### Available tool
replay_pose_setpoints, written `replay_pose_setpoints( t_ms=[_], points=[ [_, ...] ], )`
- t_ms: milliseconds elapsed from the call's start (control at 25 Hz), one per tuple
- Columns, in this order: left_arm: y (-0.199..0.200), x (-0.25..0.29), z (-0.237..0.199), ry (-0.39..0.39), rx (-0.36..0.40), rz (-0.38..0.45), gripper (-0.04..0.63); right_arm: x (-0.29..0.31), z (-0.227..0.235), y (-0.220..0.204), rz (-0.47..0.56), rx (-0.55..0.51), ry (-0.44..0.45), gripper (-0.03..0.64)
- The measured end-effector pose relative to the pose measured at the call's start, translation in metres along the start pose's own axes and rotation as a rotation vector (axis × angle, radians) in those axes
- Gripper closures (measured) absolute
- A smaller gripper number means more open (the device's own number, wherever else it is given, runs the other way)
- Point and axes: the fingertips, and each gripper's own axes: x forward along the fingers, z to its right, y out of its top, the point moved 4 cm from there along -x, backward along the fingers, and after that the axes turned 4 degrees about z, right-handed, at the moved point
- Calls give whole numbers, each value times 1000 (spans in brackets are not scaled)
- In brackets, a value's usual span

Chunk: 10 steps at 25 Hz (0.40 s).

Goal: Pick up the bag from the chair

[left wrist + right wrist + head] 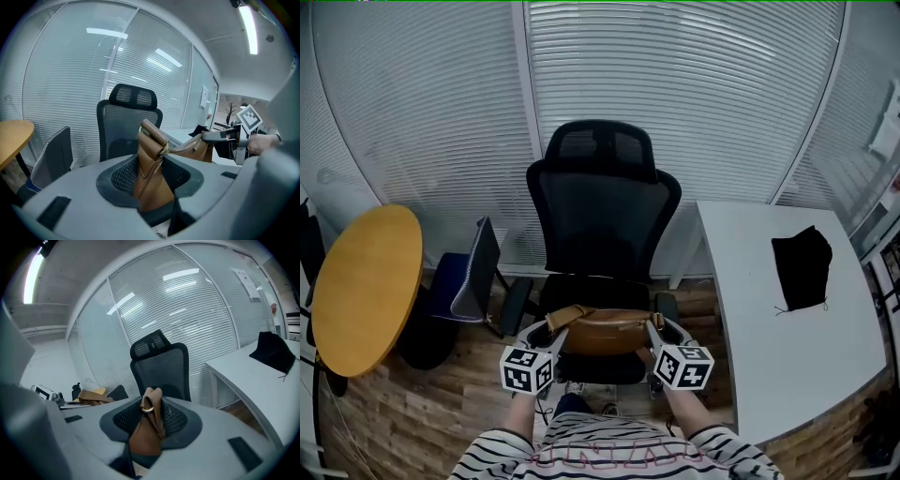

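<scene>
A tan leather bag [602, 331] hangs stretched between my two grippers just above the seat of the black mesh office chair [602, 202]. My left gripper [553, 338] is shut on the bag's left end, where the strap tab [151, 161] is clamped between the jaws. My right gripper [655, 336] is shut on the bag's right end, a strap loop with a brass ring [149, 420]. In the left gripper view the bag's body [206, 149] runs across to the right gripper [220, 136]. From the right gripper, the bag's far end [93, 397] shows at the left.
A round wooden table [366, 286] stands at the left with a dark blue side chair [469, 277] beside it. A white desk [787, 347] at the right carries a black cloth pouch [802, 267]. Blinds over glass walls close off the back.
</scene>
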Motion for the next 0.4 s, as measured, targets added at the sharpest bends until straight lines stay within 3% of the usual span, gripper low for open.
replay_pose_setpoints(
  t_ms=[400],
  points=[
    [4,4,-8,7,1,-4,422,10,-3,3,-5,-1,5,482]
  ],
)
